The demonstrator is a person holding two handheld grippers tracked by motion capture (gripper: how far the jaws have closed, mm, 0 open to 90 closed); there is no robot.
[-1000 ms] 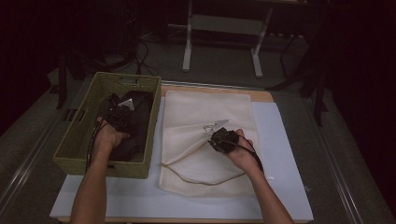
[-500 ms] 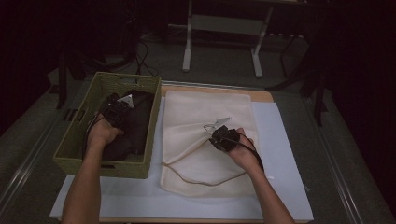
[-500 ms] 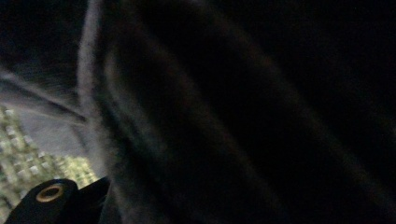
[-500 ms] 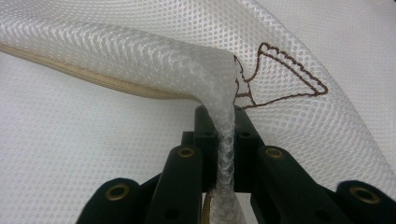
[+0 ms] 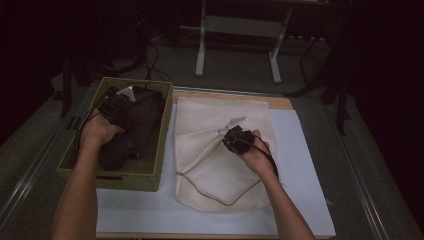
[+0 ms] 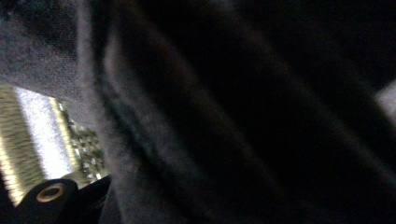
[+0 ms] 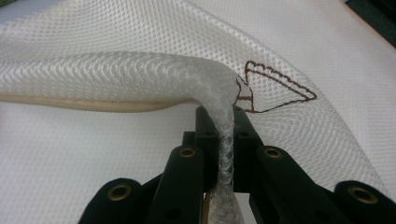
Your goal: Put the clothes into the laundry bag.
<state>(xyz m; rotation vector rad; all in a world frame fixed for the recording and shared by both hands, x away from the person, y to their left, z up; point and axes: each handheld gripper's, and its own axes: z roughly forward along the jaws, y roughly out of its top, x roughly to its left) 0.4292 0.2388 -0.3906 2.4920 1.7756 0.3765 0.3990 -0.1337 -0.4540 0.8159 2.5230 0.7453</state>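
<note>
Black right tongs [image 7: 224,140] pinched tight on a raised fold of a white mesh fabric bag [image 7: 116,79]. Pale zipper seam [image 7: 84,105] running left beneath the lifted fold. Brown stitched cone-shaped motif [image 7: 275,93] just right of the pinch, on flat mesh.

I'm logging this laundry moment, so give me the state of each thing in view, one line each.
Mesh bag: flat on the white mat, one fold pinched up.
Right gripper: shut on the mesh bag's fold.
Dark garment: bunched in the basket, one part lifted.
Left gripper: in the dark garment, cloth against its camera; jaws just closing, grip unclear.
Basket: upright, holding the garment.
White mat: flat under the bag.
</note>
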